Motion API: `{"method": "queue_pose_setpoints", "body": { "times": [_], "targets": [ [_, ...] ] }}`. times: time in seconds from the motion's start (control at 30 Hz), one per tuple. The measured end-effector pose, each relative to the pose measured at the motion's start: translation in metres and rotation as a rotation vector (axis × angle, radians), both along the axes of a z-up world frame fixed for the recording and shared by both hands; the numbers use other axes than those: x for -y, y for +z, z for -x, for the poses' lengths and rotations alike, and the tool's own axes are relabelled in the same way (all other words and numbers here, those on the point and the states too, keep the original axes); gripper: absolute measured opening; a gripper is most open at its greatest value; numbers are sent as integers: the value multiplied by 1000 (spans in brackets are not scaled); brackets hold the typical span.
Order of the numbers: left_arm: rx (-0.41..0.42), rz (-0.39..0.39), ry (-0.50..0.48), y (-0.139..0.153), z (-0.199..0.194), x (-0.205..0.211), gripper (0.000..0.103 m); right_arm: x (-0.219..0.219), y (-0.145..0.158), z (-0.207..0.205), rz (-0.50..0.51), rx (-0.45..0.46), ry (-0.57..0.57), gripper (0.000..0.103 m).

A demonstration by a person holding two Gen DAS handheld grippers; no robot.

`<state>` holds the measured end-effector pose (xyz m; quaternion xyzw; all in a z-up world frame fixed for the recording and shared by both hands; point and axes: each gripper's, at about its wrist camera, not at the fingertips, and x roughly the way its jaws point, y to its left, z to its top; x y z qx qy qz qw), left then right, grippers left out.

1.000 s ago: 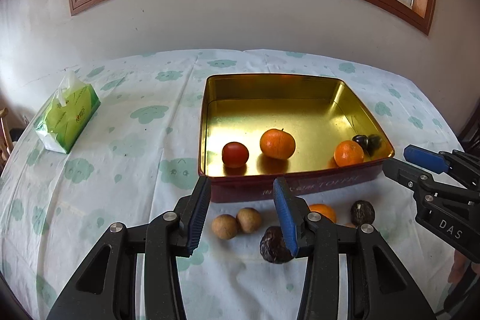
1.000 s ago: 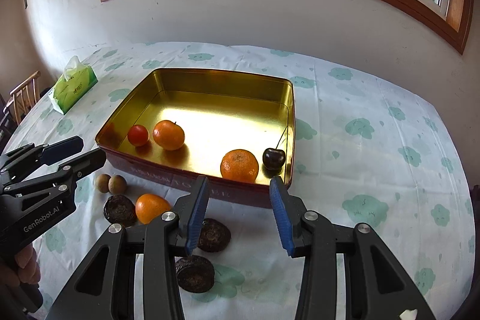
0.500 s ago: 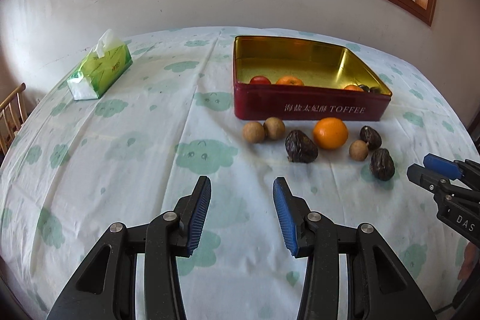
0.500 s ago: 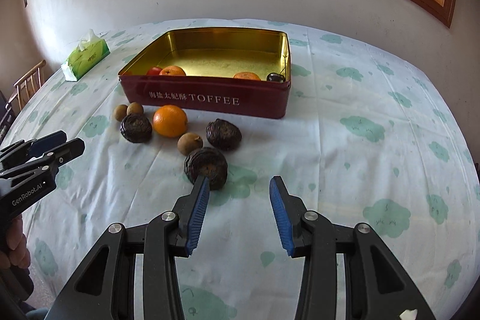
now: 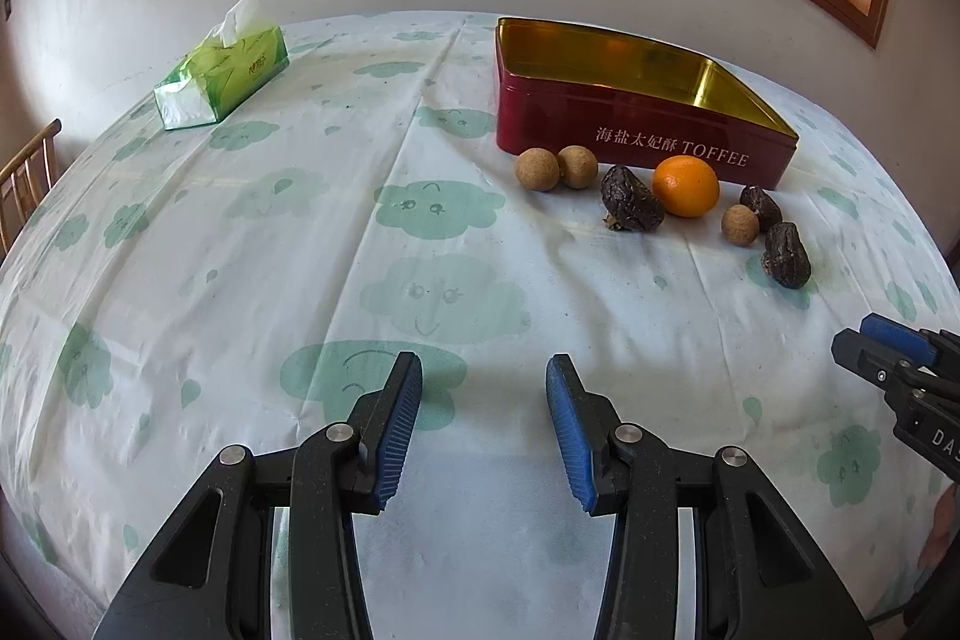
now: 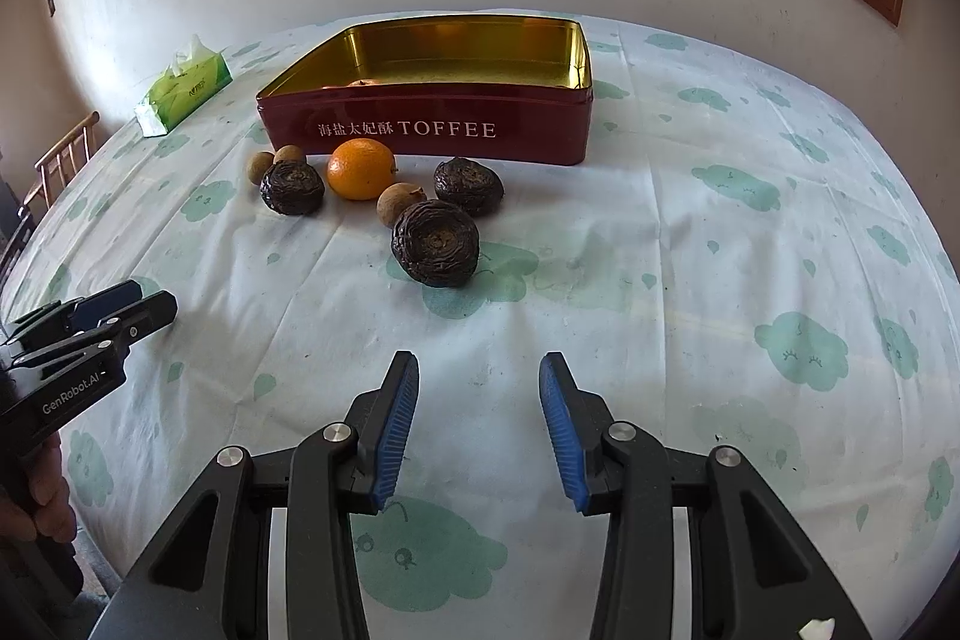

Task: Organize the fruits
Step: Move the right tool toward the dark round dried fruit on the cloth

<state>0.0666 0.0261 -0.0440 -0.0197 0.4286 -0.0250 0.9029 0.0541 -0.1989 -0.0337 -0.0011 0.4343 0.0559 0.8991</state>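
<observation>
A red toffee tin (image 5: 636,142) (image 6: 432,127) with a gold inside stands at the far side of the table; only the top of one fruit (image 6: 363,83) shows over its wall. In front of it lie an orange (image 5: 686,186) (image 6: 361,168), three dark wrinkled fruits (image 5: 631,208) (image 6: 435,242) and three small tan round fruits (image 5: 537,169) (image 6: 398,203). My left gripper (image 5: 483,388) hangs open and empty over bare cloth, well short of the fruits. My right gripper (image 6: 478,382) is likewise open and empty, nearer the front edge.
A green tissue pack (image 5: 222,79) (image 6: 183,87) lies at the far left. A wooden chair (image 5: 27,172) stands beyond the table's left edge. The cloud-print cloth (image 5: 300,250) covers the table. A hand (image 6: 42,496) holds the left gripper's handle.
Both grippers have drawn back from above the tin toward the table's near side and sunk lower. The tin and fruits now sit far ahead. Jaw openings look unchanged.
</observation>
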Motion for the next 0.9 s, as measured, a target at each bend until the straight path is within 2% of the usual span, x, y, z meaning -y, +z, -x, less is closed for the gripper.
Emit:
{"method": "queue_pose_setpoints", "body": {
  "times": [0.63, 0.9],
  "targets": [
    [39, -16, 14, -1, 3, 1, 45, -4, -9, -8, -11, -13, 2, 40],
    [39, -22, 18, -1, 3, 2, 45, -13, -10, -15, 7, 1, 13, 44]
  ]
}}
